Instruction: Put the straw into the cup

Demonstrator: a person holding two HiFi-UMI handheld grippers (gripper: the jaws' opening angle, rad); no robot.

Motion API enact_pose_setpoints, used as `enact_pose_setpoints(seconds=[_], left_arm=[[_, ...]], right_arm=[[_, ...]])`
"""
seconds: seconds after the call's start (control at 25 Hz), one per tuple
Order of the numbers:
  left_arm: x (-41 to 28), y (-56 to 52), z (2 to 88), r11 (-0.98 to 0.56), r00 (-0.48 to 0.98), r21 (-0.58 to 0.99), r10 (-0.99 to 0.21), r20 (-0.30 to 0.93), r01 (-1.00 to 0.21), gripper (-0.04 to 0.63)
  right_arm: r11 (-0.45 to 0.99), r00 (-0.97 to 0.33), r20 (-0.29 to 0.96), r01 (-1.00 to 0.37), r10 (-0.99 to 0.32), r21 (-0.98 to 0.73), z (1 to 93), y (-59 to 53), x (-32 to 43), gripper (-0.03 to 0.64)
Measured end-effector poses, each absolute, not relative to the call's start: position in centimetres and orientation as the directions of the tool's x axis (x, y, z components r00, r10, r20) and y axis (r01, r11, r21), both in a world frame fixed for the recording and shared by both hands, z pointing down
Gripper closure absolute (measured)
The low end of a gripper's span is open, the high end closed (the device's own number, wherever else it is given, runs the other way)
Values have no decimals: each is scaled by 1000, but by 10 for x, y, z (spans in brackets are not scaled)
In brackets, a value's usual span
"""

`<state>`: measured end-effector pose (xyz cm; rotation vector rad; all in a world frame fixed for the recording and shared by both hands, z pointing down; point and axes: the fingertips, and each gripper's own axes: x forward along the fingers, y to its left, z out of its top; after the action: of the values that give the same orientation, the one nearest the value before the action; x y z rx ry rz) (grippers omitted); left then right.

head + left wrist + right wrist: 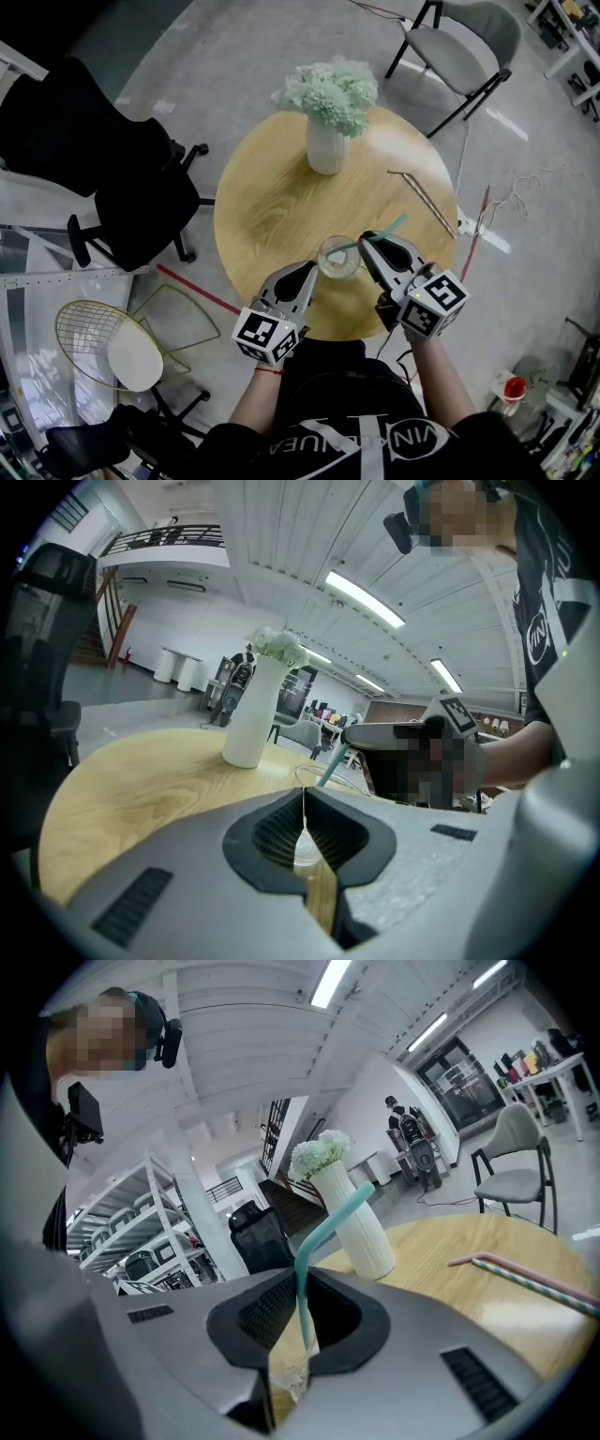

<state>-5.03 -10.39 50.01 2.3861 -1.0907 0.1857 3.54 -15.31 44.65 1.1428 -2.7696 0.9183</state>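
On a round wooden worktop [272, 197], the cup [338, 257] stands at the near edge. The left hand-held gripper [314, 267] pinches its rim; the right hand-held gripper [367, 241] clamps the teal straw [392, 228], lower end inside the cup.

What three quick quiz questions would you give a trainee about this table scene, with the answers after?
1. True or false: the right gripper is shut on the teal straw.
2. What does the left gripper grip? A a straw; B the rim of the cup; C nothing.
3. Fill in: in the head view, the spare straws lie on the table to the ___ of the cup.

Key: 1 true; 2 B; 3 right.
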Motion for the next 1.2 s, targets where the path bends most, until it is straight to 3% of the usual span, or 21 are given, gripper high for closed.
enact_pose_setpoints(seconds=[0.64, 1.2], left_arm=[[-60, -97, 501, -533, 653, 388, -684, 326, -752, 583], [-57, -85, 500, -535, 660, 399, -677, 326, -745, 583]], right_arm=[[543, -729, 286, -665, -622, -513, 470, -142, 32, 586], [530, -724, 335, -678, -603, -509, 482, -130, 36, 529]])
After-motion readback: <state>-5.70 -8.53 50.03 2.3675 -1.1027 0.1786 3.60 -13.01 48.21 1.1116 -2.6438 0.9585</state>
